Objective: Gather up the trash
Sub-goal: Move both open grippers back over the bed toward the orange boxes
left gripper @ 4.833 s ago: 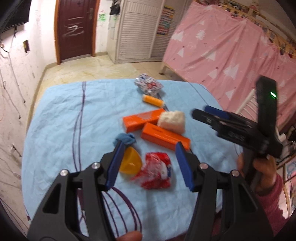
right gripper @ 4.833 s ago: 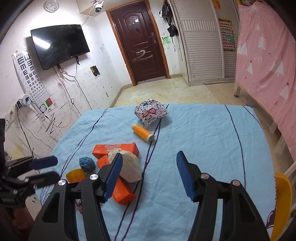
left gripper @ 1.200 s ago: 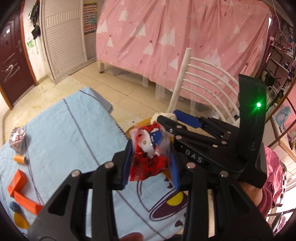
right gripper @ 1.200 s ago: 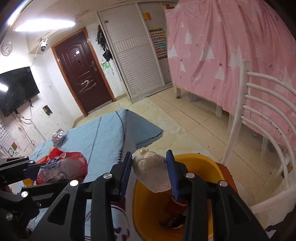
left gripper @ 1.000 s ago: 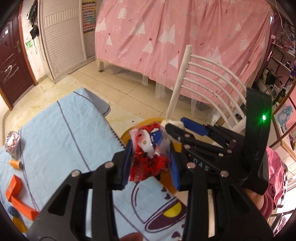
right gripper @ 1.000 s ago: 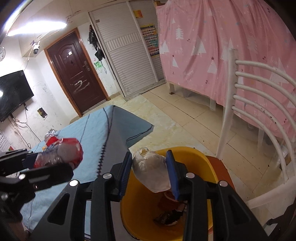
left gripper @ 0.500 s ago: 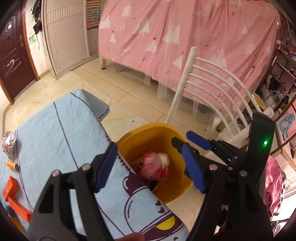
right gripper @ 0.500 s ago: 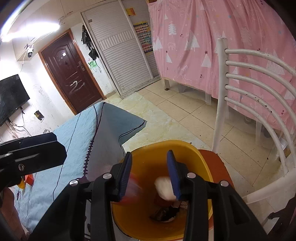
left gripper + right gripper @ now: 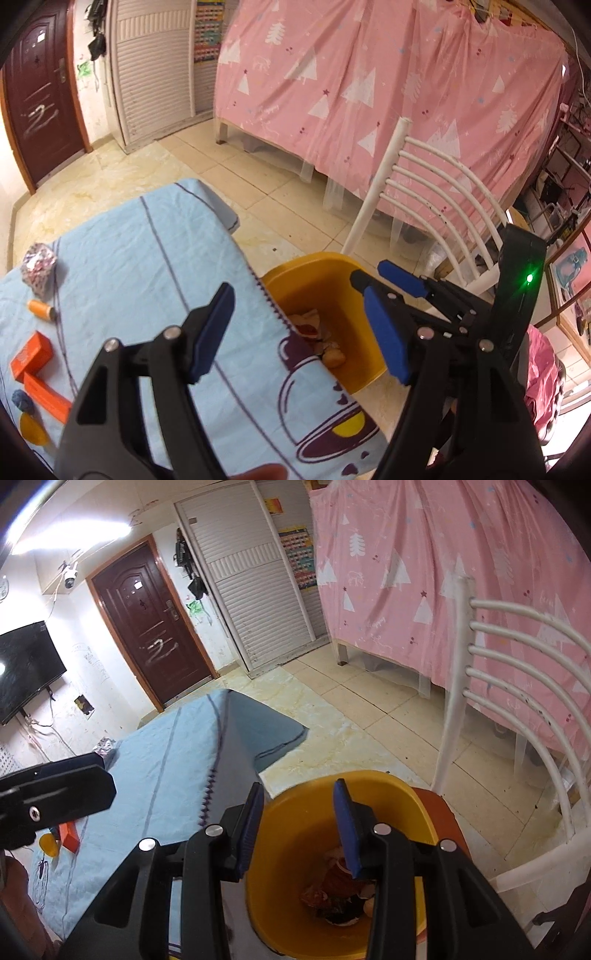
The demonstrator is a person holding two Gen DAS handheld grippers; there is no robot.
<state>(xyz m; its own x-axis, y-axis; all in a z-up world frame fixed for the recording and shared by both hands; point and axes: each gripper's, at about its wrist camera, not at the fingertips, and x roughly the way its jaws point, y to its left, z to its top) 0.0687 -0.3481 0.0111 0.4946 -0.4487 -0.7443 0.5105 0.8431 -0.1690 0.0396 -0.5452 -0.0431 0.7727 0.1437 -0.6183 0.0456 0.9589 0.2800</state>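
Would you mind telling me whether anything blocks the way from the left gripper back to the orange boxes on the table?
Nothing visible does. The left gripper is open and empty above the table edge, and only bare blue cloth lies between it and the orange boxes.

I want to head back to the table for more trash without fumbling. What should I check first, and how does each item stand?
1. Left gripper empty, jaws apart: ok.
2. Right gripper empty: ok, nothing between its pads.
3. Dropped trash sits inside the yellow bin: ok, wrappers lie at the bottom.
4. Nothing caught on the bin rim: ok.
5. Items left on the blue cloth: not ok, orange boxes, spool and foil packet remain.
6. Which of those count as trash: cannot tell.
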